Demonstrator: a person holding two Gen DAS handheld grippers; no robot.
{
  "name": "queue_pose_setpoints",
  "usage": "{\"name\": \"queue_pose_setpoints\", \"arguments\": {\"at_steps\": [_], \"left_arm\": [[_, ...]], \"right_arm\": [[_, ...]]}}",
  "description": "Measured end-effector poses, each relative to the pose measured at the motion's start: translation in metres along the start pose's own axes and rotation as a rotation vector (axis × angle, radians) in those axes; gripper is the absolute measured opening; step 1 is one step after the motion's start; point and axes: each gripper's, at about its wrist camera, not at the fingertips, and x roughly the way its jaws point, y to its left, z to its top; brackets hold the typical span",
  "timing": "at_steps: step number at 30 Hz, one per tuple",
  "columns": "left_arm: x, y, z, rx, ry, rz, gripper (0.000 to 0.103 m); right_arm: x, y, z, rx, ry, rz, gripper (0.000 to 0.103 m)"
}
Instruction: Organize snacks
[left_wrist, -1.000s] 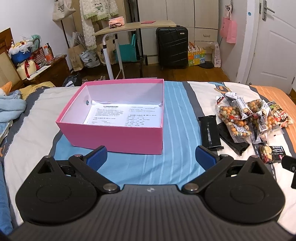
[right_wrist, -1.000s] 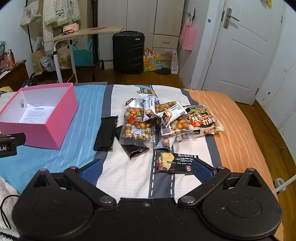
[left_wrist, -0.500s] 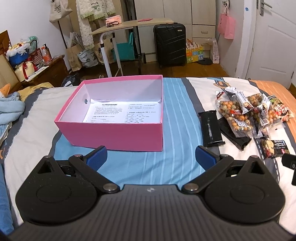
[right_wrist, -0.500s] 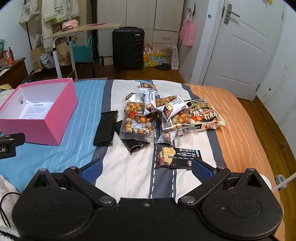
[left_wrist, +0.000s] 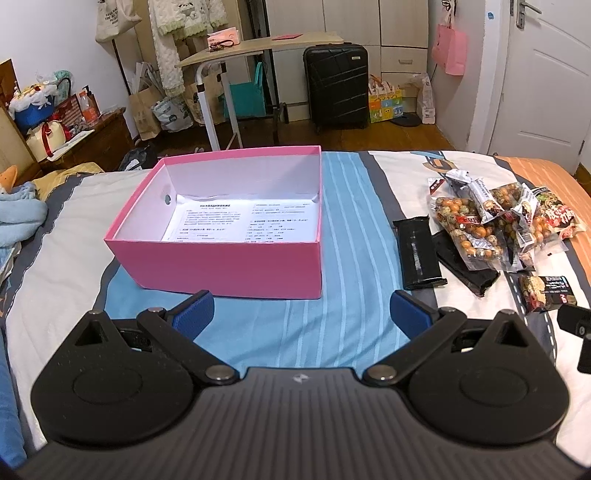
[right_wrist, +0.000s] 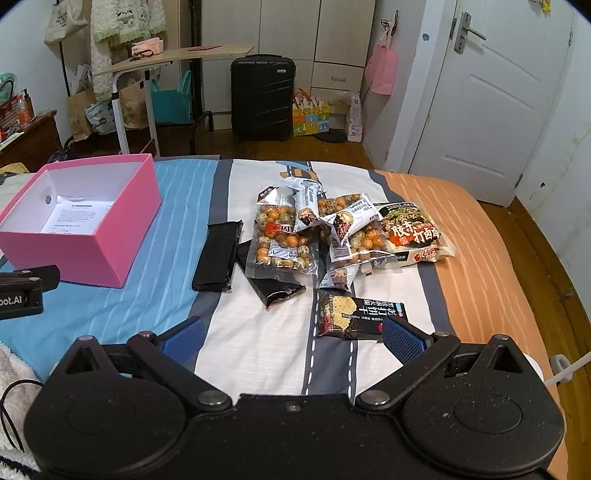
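Observation:
An open pink box (left_wrist: 236, 264) (right_wrist: 107, 240) with a printed sheet inside sits on the striped bedspread. Just short of its near wall my left gripper (left_wrist: 301, 314) stands open and holds nothing. To the box's right lies a heap of snack packets (right_wrist: 314, 232) (left_wrist: 491, 221): clear bags of coated nuts (right_wrist: 282, 240), a large noodle bag (right_wrist: 415, 232), two black bars (right_wrist: 218, 254), and a dark cracker pack (right_wrist: 360, 314). My right gripper (right_wrist: 291, 334) is open above the bed, its right fingertip just in front of the cracker pack.
The bed (right_wrist: 480, 266) ends toward a wooden floor. Beyond stand a black suitcase (right_wrist: 262, 99), a rolling desk (right_wrist: 177, 59), bags and a white door (right_wrist: 498, 103). A blue blanket (left_wrist: 18, 218) lies at the left; a white towel (right_wrist: 11, 373) is near my right gripper.
Both grippers have drawn back a little and tilted, so the box and the snacks sit slightly lower and farther in view. Neither gripper has changed its opening.

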Motion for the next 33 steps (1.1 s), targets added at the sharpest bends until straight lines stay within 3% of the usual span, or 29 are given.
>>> {"name": "queue_pose_setpoints", "arguments": {"at_steps": [13,21,25,28,33], "left_arm": [[0.006,-0.009,-0.002,-0.012,0.023,-0.086,0.103],[0.012,-0.040,0.009,0.063,-0.004,-0.219,0.100],[0.028,-0.062,0.010,0.093,-0.015,-0.291,0.100],[0.046,-0.081,0.013,0.119,-0.015,-0.333,0.100],[0.077,-0.111,0.021,0.156,0.016,-0.407,0.100]], "right_arm": [[0.010,-0.012,-0.004,0.011,0.010,-0.017,0.103],[0.030,-0.035,-0.021,-0.049,-0.121,0.009,0.103],[0.049,-0.051,-0.032,-0.013,-0.181,0.051,0.103],[0.065,-0.061,-0.039,0.016,-0.177,0.116,0.103],[0.094,-0.066,-0.052,-0.043,-0.153,0.070,0.103]]}}
